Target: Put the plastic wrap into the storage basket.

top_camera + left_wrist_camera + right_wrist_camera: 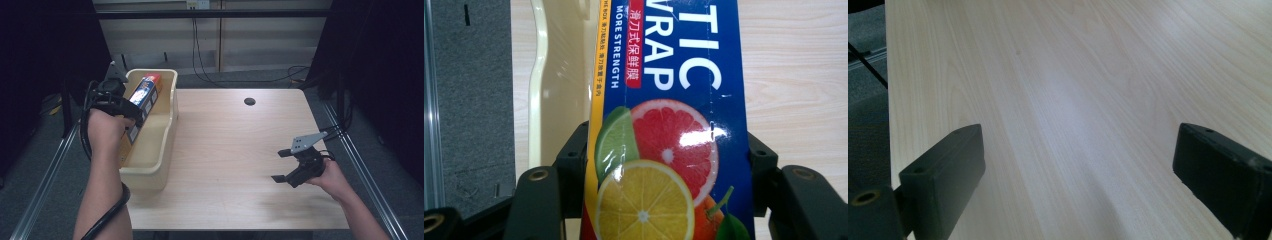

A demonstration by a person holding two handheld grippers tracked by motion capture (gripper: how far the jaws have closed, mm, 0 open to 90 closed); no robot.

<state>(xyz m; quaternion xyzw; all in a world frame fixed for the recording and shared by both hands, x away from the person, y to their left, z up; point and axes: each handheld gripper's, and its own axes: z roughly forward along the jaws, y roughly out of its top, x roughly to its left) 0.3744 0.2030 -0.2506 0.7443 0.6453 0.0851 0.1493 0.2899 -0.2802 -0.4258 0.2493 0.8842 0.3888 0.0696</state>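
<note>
- Forearms run off the bottom edge in the high view.
- Left gripper point(131, 107) clamps the plastic-wrap box point(143, 96), its lower end hidden in the cream bin point(167, 131); its long axis tilts away.
- Right gripper point(281, 165) gapes empty above the table point(230, 150).

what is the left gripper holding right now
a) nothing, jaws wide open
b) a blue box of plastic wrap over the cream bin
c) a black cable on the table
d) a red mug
b: the left gripper is shut on the blue box of plastic wrap, and the high view shows it held at a slant over the cream bin.
</note>
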